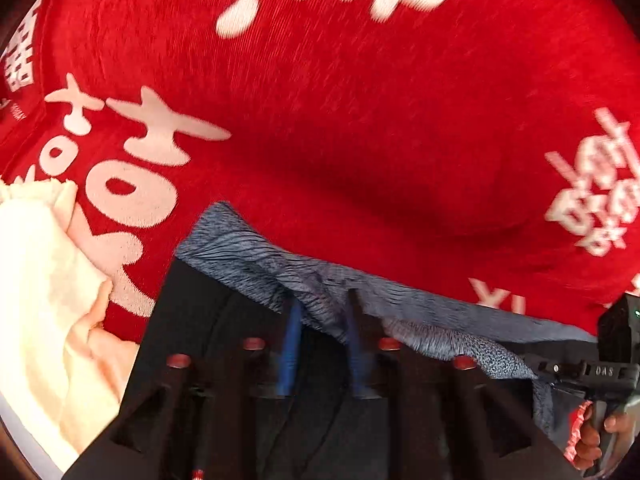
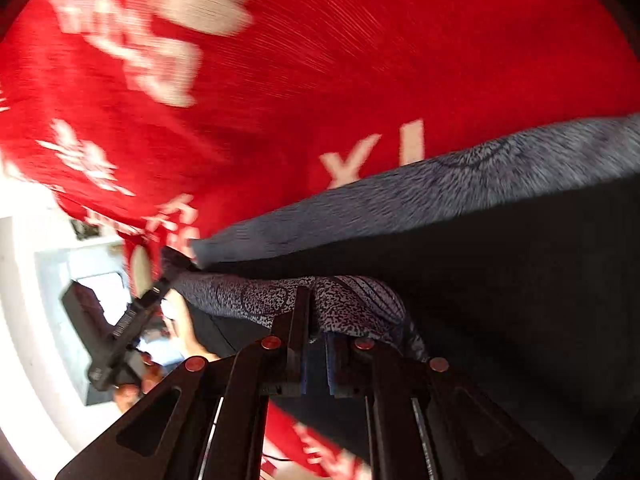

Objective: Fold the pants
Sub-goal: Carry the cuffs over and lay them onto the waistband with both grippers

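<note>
My worry is slippage: my left fingers point(image 1: 324, 320) pinch only a thin gathered fold of the pants point(image 1: 256, 252), so a sharp pull across could drag the hem out and collapse the fold. The edge between my two hands also hangs slack, and uneven tension would likely lay it down crooked on the red cloth point(image 1: 360, 120). Beyond my left fingers lies that red cloth with white lettering; off to their left sits a cream cloth point(image 1: 44, 292), close enough that a wide swing might snag it.

My right fingers point(image 2: 316, 316) are pressed together on a speckled bunch of the same pants, the fabric humped over their tips. A long grey edge runs above and to the right of them, with dark cloth beneath. If this bunch is several layers, I judge one could slide free unnoticed.
</note>
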`<state>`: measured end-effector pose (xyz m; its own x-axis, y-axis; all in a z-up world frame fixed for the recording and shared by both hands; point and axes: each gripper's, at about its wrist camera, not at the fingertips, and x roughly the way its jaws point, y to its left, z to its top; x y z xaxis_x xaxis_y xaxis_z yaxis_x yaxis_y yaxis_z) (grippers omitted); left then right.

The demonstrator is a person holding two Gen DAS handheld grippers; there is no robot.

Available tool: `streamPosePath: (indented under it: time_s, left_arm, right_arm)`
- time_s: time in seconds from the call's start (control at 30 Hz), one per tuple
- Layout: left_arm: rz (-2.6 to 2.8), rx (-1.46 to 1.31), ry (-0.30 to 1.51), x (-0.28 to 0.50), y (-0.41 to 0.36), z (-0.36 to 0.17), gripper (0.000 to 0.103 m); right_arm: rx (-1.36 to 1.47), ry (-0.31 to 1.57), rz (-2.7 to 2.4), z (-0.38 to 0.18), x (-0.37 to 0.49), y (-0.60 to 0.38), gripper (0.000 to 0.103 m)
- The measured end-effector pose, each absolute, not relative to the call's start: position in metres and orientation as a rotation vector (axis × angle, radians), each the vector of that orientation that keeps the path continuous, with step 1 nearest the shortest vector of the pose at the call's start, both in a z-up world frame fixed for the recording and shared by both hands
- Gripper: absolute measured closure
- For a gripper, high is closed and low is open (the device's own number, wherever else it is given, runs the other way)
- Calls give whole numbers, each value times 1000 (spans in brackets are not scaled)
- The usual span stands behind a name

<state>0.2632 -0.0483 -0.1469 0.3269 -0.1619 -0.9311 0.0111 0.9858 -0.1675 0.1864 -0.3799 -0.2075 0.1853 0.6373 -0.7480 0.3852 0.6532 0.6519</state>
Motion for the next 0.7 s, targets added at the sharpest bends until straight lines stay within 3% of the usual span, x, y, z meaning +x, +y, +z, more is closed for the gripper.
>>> streamPosePath:
  time_s: [0.03, 0.07, 0.17, 0.27, 0.3, 0.33, 0.4, 0.7]
  left_arm:
    - [-52, -114, 1233, 265, -47, -152, 33]
    - [-3, -97, 1209, 261, -42, -153, 26]
    - [34, -90, 1202, 258, -33, -150, 25]
    - [37, -8, 1244, 249, -38, -145, 25]
    - [27, 40, 1245, 240, -46, -140, 25]
    - [17, 63, 1243, 233, -56, -137, 25]
    - [-42, 94, 1251, 207, -82, -129, 25]
    - [-414, 144, 1399, 101, -215, -127, 25]
  right_arm:
    - [891, 1454, 213, -218, 191, -379, 94]
    - [886, 1460, 213, -224, 193, -379, 94]
    - [937, 1451, 226, -229, 195, -385, 94]
    - [872, 1456, 250, -213, 197, -384, 84]
    - [838, 1446, 257, -205, 198, -383, 70]
    - [814, 1424, 270, -194, 197, -383, 47]
    - [795, 1353, 281, -166, 191, -384, 26]
    - [610, 1321, 66, -107, 64, -422, 23]
